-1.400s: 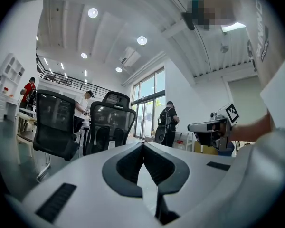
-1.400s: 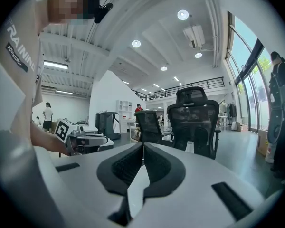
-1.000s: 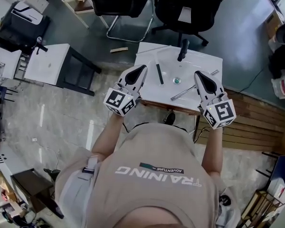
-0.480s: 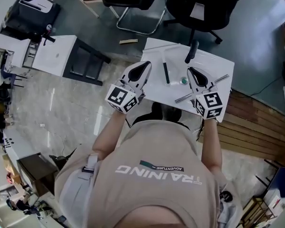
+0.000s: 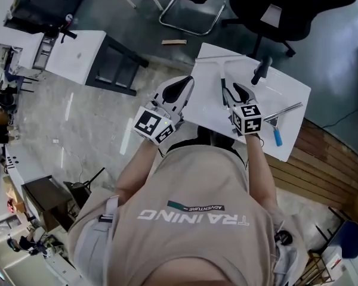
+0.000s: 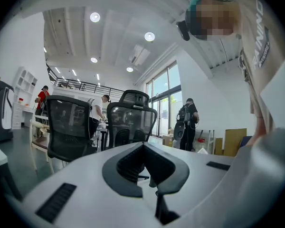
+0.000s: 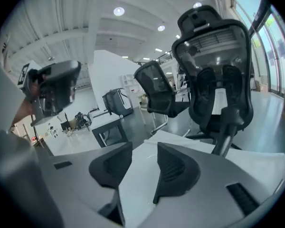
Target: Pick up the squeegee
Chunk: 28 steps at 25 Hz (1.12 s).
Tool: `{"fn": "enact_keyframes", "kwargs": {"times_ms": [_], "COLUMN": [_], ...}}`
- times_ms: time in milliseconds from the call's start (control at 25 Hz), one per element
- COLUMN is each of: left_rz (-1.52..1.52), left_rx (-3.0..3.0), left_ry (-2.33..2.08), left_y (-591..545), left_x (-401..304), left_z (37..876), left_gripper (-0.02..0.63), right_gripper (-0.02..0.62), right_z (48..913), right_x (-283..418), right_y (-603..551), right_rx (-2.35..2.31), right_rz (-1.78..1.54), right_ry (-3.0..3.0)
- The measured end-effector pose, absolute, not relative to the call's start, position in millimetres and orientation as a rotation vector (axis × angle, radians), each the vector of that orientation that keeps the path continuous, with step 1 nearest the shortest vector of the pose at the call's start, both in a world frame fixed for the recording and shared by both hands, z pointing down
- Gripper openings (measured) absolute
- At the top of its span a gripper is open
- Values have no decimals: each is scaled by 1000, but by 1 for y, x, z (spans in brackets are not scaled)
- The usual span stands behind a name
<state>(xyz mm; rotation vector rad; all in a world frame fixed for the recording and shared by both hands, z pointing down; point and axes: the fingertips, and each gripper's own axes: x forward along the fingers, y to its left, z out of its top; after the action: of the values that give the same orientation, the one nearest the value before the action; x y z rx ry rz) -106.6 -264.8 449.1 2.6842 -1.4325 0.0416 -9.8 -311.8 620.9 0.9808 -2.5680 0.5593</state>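
Left tool [image 5: 184, 86]: jaws pressed together, empty, at the bench [image 5: 289, 89] edge.
Right tool [image 5: 234, 92]: jaws just spreading, nothing between them.
Squeegee [image 5: 281, 113]: blue handle, lying on bench, untouched.

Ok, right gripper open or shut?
Open. On the right gripper the jaws have just been opening and stand apart, only table between them.

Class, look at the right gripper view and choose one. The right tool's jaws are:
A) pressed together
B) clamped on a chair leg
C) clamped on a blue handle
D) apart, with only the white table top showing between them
D: the right tool has just been opening its jaws, which stand apart with nothing held between them. Only the white table shows in the gap.
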Motion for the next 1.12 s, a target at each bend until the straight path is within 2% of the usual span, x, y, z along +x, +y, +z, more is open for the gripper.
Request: {"fn": "enact_keyframes", "kwargs": {"times_ms": [40, 520, 1120], "left_rz": [61, 205, 246], "left_rx": [2682, 2693, 2689], "left_ry": [-1437, -1432, -1394], "left_y": [-263, -271, -298], "left_x": [-114, -173, -198], "left_z": [450, 453, 463], "left_gripper": [11, 11, 11], "right_gripper": [162, 161, 161], "right_z": [634, 763, 823], "right_x": [-18, -39, -52], "right_y": [-314, -367, -390], "right_rx": [976, 1128, 1089], "right_rz": [577, 673, 672], "right_ry": [-2546, -2235, -2084]}}
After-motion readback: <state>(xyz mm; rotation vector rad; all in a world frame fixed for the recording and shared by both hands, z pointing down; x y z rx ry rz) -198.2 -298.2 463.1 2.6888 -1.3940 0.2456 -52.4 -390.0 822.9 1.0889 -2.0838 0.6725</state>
